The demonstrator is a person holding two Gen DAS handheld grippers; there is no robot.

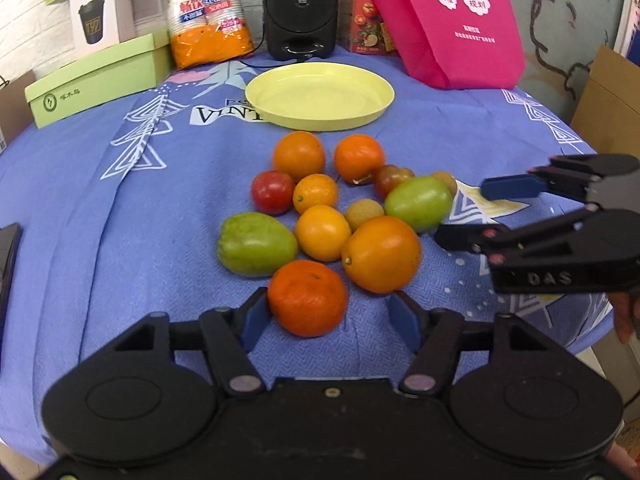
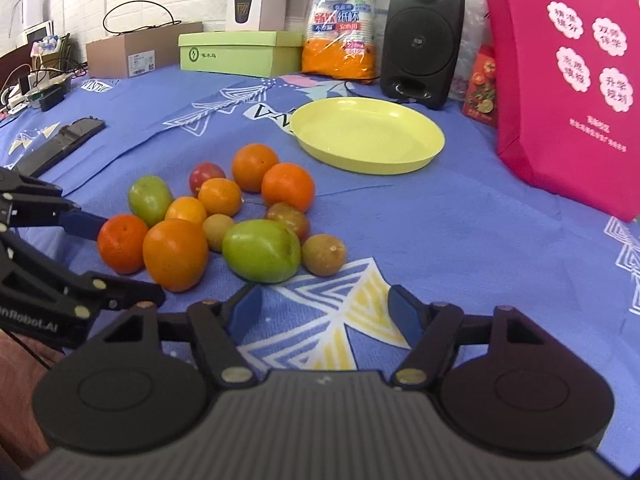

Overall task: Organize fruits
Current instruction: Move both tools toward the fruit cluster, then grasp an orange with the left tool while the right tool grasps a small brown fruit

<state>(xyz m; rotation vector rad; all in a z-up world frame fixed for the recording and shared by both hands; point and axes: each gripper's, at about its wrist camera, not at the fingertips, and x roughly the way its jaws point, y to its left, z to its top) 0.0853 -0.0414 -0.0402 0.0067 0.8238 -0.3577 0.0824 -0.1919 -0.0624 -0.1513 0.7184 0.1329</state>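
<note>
Left tongs (image 1: pixel 331 317) spread around tangerine (image 1: pixel 307 298); right tongs (image 2: pixel 325 313) spread, apparently empty.

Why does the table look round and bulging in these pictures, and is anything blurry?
Left wrist view: the fisheye lens bows the blue tablecloth outward, and soft glare sits on the big orange. Right wrist view: the same curving bends the pink bag; the fruit is sharp, the corners go dark.

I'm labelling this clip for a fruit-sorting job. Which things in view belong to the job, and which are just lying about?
Job:
- fruit pile
- yellow plate, no fruit on it
- left claw, open at the nearest orange
- right claw, open

Lying about:
- speaker
- pink bag
- cup pack
- green box
</note>
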